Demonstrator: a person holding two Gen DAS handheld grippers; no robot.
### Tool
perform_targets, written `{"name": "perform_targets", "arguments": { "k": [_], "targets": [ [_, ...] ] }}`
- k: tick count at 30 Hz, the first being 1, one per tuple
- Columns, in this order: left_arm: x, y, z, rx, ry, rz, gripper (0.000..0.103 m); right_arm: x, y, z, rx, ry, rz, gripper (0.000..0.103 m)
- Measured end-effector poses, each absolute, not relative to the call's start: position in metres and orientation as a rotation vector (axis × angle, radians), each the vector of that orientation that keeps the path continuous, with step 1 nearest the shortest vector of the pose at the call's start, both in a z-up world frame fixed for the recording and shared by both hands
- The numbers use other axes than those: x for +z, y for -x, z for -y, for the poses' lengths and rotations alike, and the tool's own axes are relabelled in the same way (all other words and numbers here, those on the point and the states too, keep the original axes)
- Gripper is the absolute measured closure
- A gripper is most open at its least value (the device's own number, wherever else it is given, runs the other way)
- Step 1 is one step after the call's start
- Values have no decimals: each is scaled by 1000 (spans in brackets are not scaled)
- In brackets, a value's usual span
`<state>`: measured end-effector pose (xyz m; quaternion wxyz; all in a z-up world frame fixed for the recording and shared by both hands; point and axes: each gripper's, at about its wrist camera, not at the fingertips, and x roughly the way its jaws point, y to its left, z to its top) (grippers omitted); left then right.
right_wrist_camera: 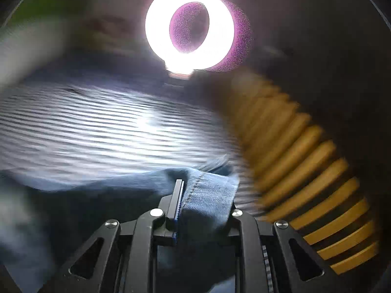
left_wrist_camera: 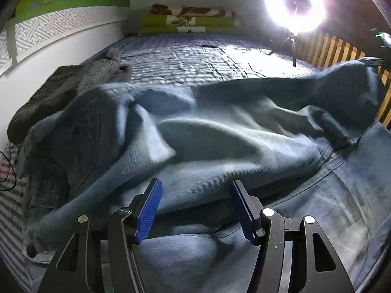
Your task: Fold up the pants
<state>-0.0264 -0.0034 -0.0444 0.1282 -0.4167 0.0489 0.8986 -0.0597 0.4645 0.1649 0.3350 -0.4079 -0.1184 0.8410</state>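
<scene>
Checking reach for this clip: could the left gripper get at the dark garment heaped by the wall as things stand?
Probably not directly. The left gripper hangs open over the jeans, and a bunched-up mound of denim lies between it and the dark garment; it would have to pass over that.

Blue denim pants [left_wrist_camera: 195, 131] lie rumpled across the bed, one stitched hem [right_wrist_camera: 207, 195] raised off it.

Bare bedspread [left_wrist_camera: 195, 56] beyond rumpled jeans [left_wrist_camera: 195, 134].
</scene>
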Motion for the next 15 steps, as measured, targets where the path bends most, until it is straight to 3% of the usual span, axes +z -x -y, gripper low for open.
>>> {"name": "perform_targets", "arguments": {
  "k": [1, 2, 7, 15],
  "targets": [
    [-45, 27, 2, 2614, 1215, -145, 41, 150, 80, -488, 2089, 1102, 349, 72],
    [-46, 28, -1, 2612, 1216, -152, 41, 134, 95, -509, 2023, 1158, 348, 70],
    [-46, 26, -14, 2591, 1192, -199, 41, 107, 96, -555, 2116, 1235, 2, 66],
    [-50, 22, -27, 2550, 1187, -252, 41, 99, 64, -508, 2315, 1362, -192, 62]
  ]
}}
